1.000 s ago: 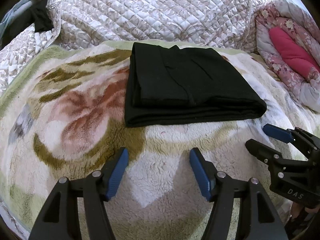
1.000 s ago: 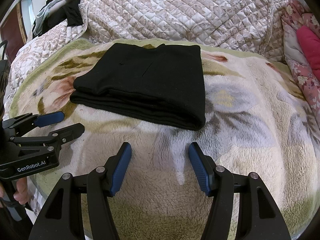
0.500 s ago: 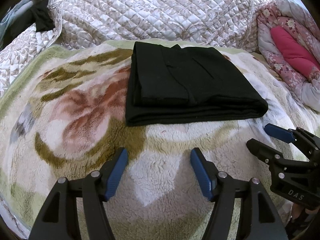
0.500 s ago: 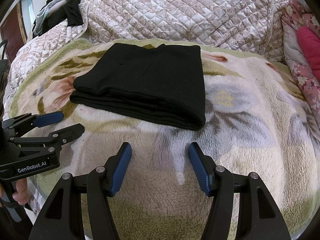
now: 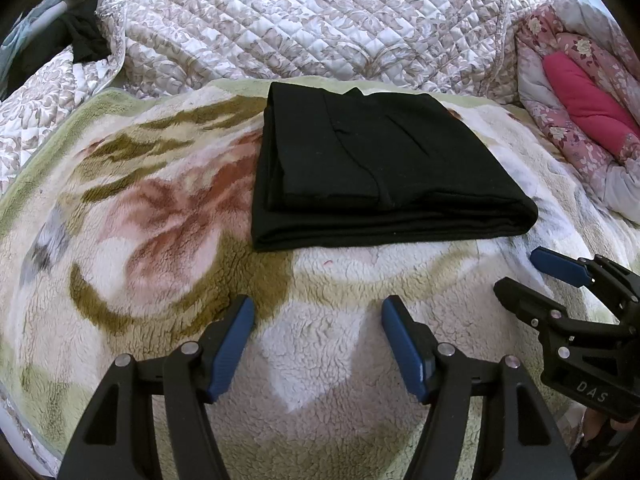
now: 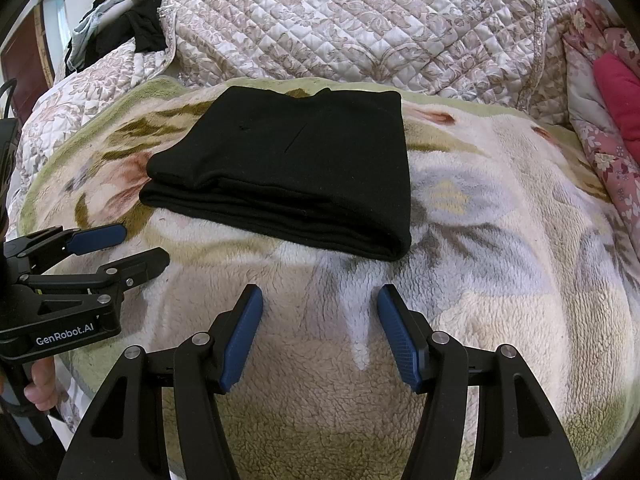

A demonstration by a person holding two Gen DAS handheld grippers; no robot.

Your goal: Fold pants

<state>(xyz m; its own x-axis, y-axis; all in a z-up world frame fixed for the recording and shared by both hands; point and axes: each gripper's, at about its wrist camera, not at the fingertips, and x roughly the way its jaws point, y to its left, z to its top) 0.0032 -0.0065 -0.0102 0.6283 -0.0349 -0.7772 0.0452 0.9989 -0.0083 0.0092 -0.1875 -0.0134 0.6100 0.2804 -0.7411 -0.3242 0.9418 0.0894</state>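
since pants [image 5: 384, 168] already lie folded, neat black stack on fleece blanket [image 5: 160, 240], we keep left gripper [image 5: 318, 344] and right gripper [image 6: 320, 334] short of pants, fingers wide, empty; no tugging layers.

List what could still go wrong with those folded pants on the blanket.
1. The black pants lie folded on a soft fleece blanket, so the stack may slump if the bedding is pressed.
2. Both the left tongs and right tongs hang open just short of the near folded edge; a forward nudge might undo the layers.
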